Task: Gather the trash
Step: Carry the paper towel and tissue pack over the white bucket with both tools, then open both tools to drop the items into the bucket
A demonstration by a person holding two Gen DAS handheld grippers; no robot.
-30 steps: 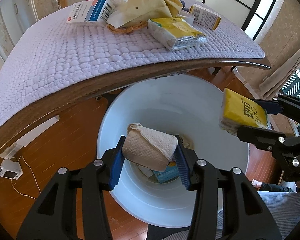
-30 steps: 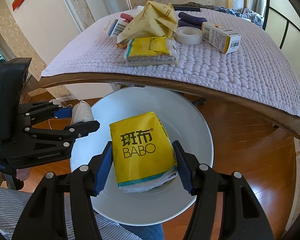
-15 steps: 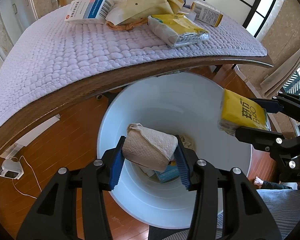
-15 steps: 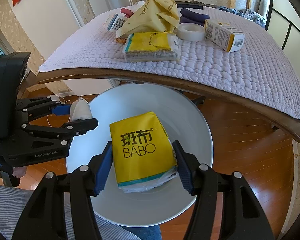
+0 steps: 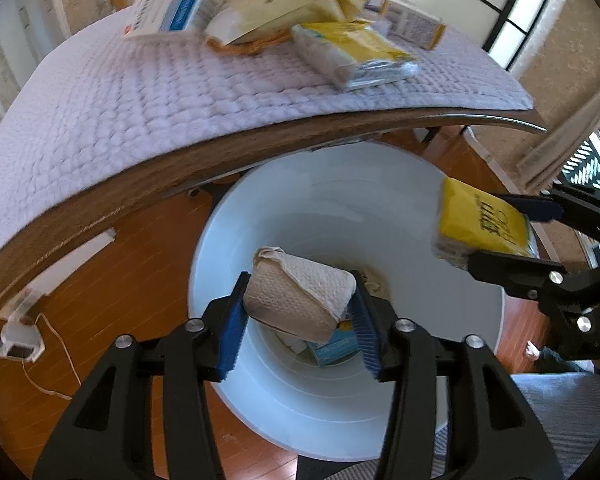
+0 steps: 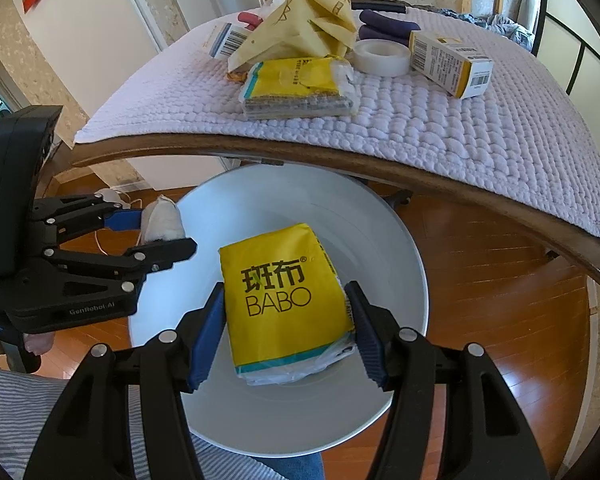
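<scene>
The table [image 6: 460, 152] with its white mat stood above and behind the bin [image 5: 340, 420], and it had slid a little farther off in both views as the tongs drew back over the bin's mouth. Over that mouth the right tongs [image 6: 286, 332] still clamped the yellow pack [image 6: 284, 300], and toward the bin's left rim the left tongs [image 5: 298, 322] still clamped the paper wad [image 5: 300, 300]. Neither was yet dropped; both looked ready for release, while another pack [image 6: 300, 88] waited on the table.
</scene>
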